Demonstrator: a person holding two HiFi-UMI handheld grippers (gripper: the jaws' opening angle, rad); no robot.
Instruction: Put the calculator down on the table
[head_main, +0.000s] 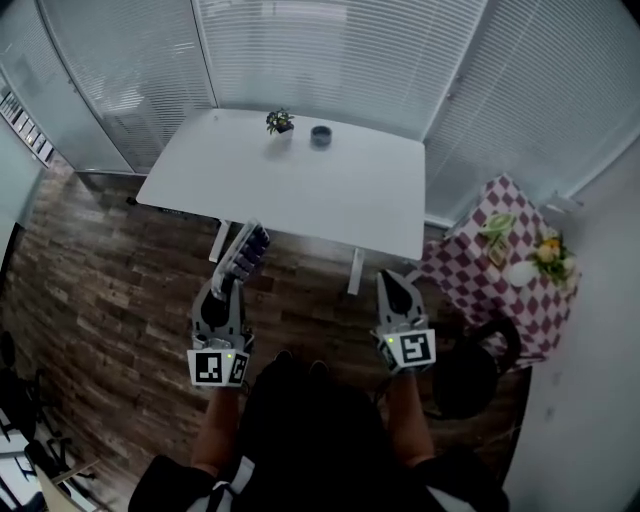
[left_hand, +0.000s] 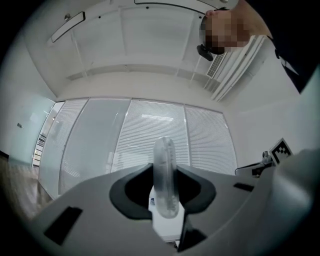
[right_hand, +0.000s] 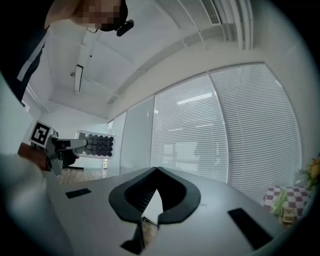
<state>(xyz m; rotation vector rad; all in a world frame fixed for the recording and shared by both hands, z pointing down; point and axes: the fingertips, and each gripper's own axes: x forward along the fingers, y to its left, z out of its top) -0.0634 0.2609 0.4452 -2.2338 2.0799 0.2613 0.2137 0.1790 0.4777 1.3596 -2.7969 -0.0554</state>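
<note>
The calculator (left_hand: 164, 150) is shown only edge-on in the left gripper view; its keys are hidden and its lower end is covered by the left tool (left_hand: 165, 172). On the worktop (head_main: 300, 185), the small dark round object (head_main: 320, 135) beside the potted plant (head_main: 279, 122) is too small to be identified.

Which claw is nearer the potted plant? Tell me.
Left. The left claw, gripping the calculator, is before the table roughly facing the potted plant; the right claw is farther right.

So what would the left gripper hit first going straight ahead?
Likely nothing close: left gripper, holding the calculator, aims just above the white table, toward the window blinds. Depth is unclear.
</note>
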